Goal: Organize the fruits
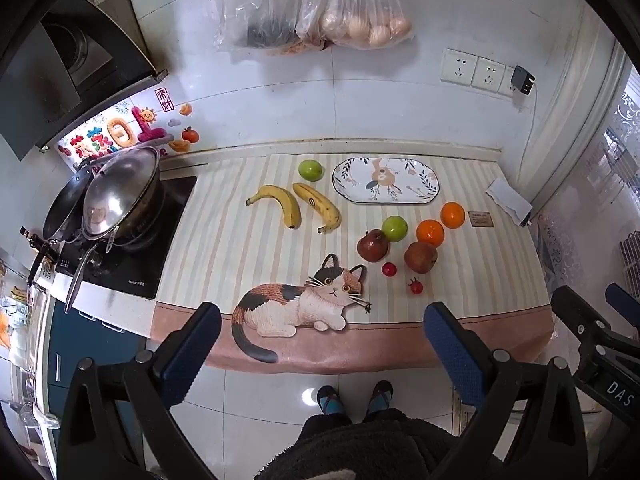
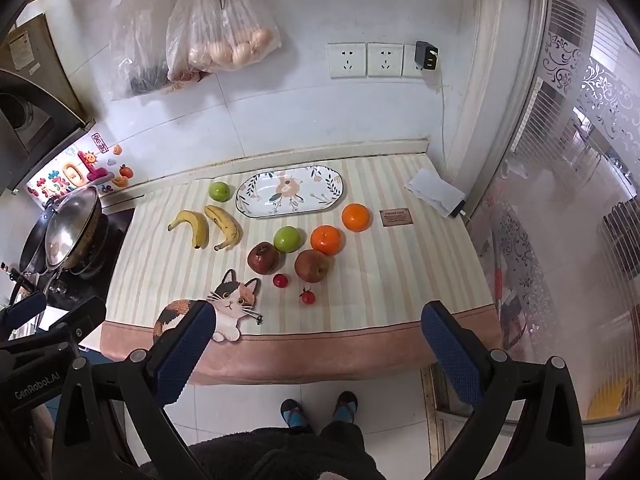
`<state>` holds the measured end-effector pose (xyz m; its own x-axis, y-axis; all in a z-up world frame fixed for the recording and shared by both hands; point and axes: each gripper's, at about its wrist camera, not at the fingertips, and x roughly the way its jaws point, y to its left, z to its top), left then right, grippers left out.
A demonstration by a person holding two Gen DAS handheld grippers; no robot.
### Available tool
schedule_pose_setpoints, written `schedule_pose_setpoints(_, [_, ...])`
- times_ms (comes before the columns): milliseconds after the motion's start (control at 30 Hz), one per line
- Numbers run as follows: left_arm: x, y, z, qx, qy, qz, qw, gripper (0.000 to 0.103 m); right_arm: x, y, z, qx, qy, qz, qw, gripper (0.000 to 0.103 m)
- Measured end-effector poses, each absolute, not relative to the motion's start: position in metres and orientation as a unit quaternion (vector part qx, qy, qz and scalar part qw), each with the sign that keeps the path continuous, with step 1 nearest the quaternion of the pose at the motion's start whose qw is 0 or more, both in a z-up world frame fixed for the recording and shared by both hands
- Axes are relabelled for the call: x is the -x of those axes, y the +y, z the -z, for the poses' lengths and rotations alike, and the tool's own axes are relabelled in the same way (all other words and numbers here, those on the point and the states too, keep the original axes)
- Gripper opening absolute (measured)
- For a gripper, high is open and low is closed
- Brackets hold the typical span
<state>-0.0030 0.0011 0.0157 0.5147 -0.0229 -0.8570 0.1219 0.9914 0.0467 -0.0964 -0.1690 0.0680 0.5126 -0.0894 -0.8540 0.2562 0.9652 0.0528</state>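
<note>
An empty oval floral plate (image 1: 386, 181) (image 2: 290, 192) lies at the back of the striped mat. Two bananas (image 1: 298, 206) (image 2: 208, 224) lie to its left, with a green apple (image 1: 311, 170) (image 2: 219, 191) behind them. In front of the plate sit another green apple (image 1: 394, 229) (image 2: 287, 239), two oranges (image 1: 430, 233) (image 2: 327, 240), two red apples (image 1: 373, 245) (image 2: 263, 258) and two cherry tomatoes (image 1: 389, 269) (image 2: 280, 280). My left gripper (image 1: 322, 344) and right gripper (image 2: 316, 344) are both open and empty, held high in front of the counter's front edge.
A wok with a steel lid (image 1: 120, 196) (image 2: 72, 228) sits on the stove at the left. Plastic bags of eggs (image 1: 360, 20) (image 2: 228, 44) hang on the tiled wall. A folded white paper (image 1: 510, 196) (image 2: 436, 192) lies at the right back corner beside a glass door.
</note>
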Motion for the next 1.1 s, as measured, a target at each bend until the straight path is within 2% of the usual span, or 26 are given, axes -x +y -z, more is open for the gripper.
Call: schedule_pose_setpoints(1100, [0.007, 0.014, -0.018, -0.041, 0.493, 0.032, 0.869, 0.103, 0.093, -0.167, -0.065, -0.094, 0.487, 0.079, 0.865, 0.103])
